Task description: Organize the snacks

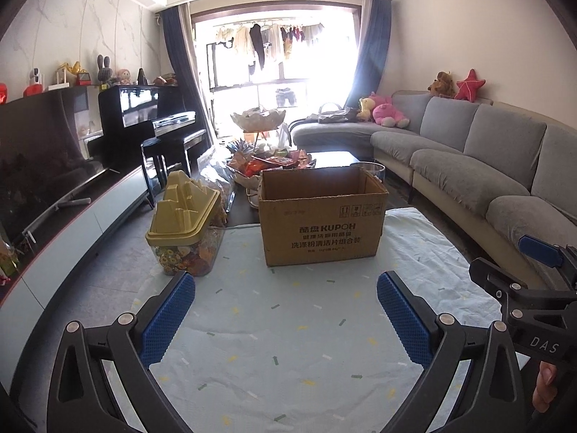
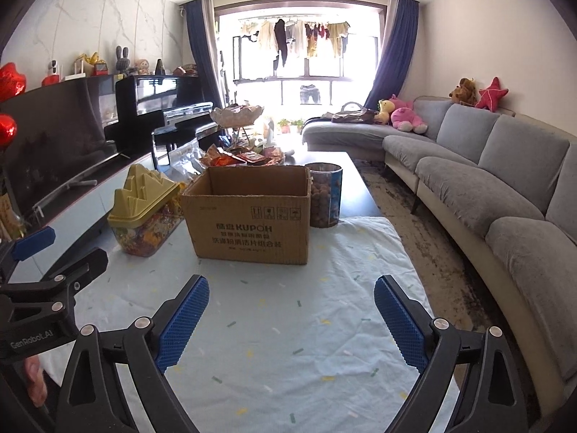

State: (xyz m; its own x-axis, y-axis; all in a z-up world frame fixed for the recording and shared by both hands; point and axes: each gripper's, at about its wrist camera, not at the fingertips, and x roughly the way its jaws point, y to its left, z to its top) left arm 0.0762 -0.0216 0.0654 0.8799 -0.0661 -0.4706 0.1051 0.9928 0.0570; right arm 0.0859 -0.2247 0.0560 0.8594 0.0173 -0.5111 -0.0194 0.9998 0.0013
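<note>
Nearest the lens, the left gripper (image 1: 286, 319) shows 2 black linkage arms tipped with blue, finely ribbed pads (image 1: 169, 319), spread wide with nothing between them. The right gripper (image 2: 291, 323) has the same build and is likewise released and empty, its pads (image 2: 184, 324) far apart. Both tilt slightly downward over a pale blue cloth (image 1: 288, 342), soft and creased, printed with small scattered dashes in green, yellow and white. In the left wrist view the other gripper's black frame at the right edge reads "DAS", with a fingertip (image 1: 544, 384) curled under it; in the right wrist view the frame at the left edge reads "GenRobot.AI".

Farther along the cloth stands an open cardboard box (image 1: 322, 218), brown and corrugated, flaps up, printed "KUPOH" beside Chinese characters and a row of handling symbols. I cannot tell what, if anything, lies inside it. To its left, apart from it, sits a clear plastic container (image 1: 185, 227) packed with colourful wrapped snacks under a yellow lid moulded into stepped peaks. Behind the box's right corner in the right wrist view is a round tub (image 2: 326, 195) with a blue label, filled with brownish lumps.

Beyond, on the dark table (image 2: 355, 184), a 2-tier scalloped white stand (image 1: 258, 119) holds loose red and orange snack packets (image 1: 274, 162). A grey upholstered sofa (image 1: 505, 166) runs along the right and a glossy black piano (image 1: 144, 119) stands at the left.
</note>
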